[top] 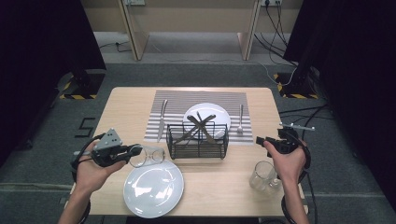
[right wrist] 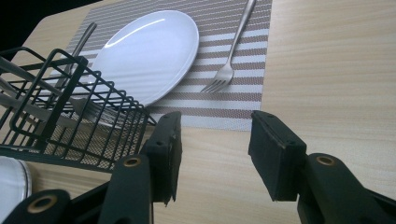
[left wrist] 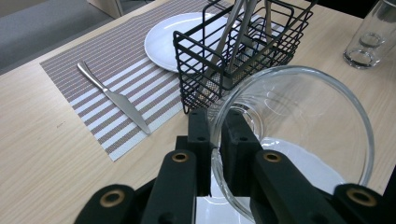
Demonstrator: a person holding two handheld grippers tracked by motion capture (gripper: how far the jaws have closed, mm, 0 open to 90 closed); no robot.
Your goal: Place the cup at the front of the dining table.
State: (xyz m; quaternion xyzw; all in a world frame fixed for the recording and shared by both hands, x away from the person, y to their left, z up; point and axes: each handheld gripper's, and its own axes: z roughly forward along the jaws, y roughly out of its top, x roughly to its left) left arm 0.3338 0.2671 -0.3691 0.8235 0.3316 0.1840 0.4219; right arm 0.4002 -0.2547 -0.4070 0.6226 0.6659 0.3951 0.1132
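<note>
Left tongs [left wrist: 215, 140] clamping the rim of a tipped glass tumbler [left wrist: 299, 135], mouth pointing right toward the wire cutlery basket [top: 198, 140]; right tongs [right wrist: 215, 154] gaping, holding nothing.

Bare table [top: 119, 109] left of the mat [top: 198, 99] and right of the fork [top: 240, 119]: easy passage. Centre blocked by the wire basket [top: 198, 141], cutlery sticking up out of it, plate [top: 223, 116] just behind. Near edge: front plate [top: 153, 187] and standing glass [top: 262, 176], open strip of wood between them.
</note>
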